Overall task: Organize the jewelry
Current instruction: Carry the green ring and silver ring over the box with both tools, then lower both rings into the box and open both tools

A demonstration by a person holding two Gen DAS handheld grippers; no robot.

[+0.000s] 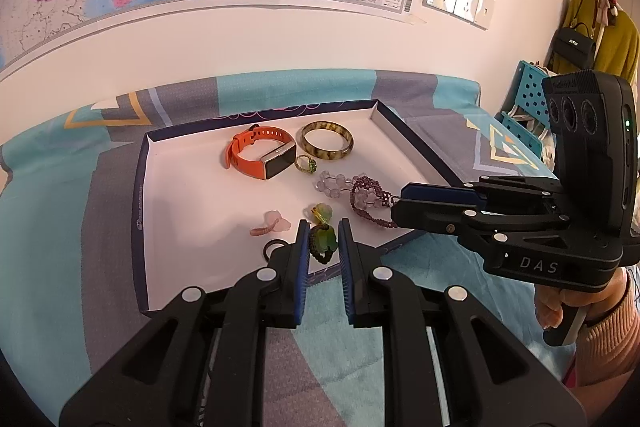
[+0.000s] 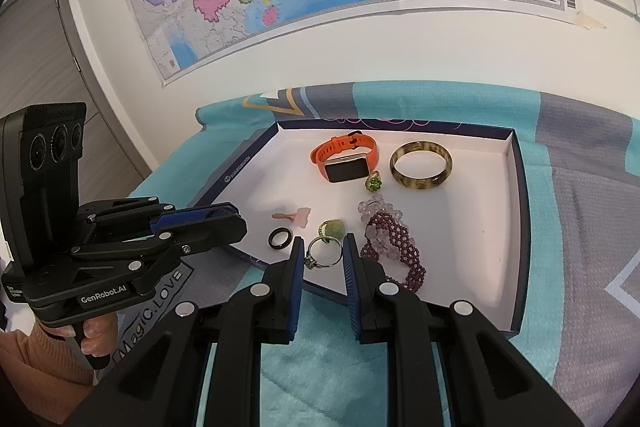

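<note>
Bedspread (image 1: 48, 195) patterned in teal and grey is carrying our white tray (image 2: 472, 227). We are holding our left gripper (image 1: 324, 239) part-open around a green pendant (image 1: 325, 242), and our right gripper (image 2: 323, 253) part-open around a ring (image 2: 323, 254); beaded bracelets (image 2: 390, 243) are crowding its right finger, beside the tray's near edge.

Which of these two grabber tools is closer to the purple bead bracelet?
Right. The right gripper has its tips at the edge of the purple bead bracelet. The left gripper is off to the bracelet's left, framing the green pendant.
</note>
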